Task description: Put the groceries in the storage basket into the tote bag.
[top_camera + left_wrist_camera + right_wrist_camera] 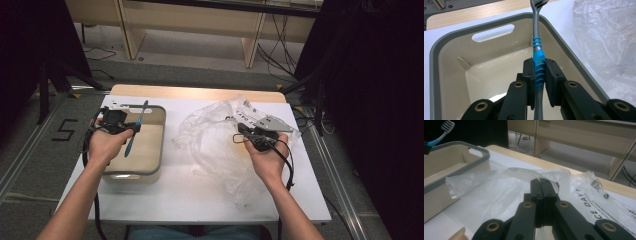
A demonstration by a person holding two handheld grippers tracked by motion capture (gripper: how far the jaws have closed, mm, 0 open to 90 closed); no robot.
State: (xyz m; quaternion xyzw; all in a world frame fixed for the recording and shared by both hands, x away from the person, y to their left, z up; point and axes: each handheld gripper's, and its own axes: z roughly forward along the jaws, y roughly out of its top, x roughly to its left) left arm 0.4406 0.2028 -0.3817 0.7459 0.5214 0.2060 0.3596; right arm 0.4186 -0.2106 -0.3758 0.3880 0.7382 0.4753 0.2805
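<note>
High view, toothbrush (135,129) held lengthwise over bin (159,150), bristles pointing away

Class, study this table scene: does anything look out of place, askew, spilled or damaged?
Nothing is spilled or broken. The clear plastic bag lies crumpled across the white table, and the toothbrush sits clamped in the left gripper over the empty beige bin.

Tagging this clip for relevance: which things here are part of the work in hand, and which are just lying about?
In use:
- toothbrush, clamped in the left gripper
- beige bin under it
- clear plastic bag, right gripper shut on its film

Lying about:
- floor cables
- wooden bench behind the table
</note>
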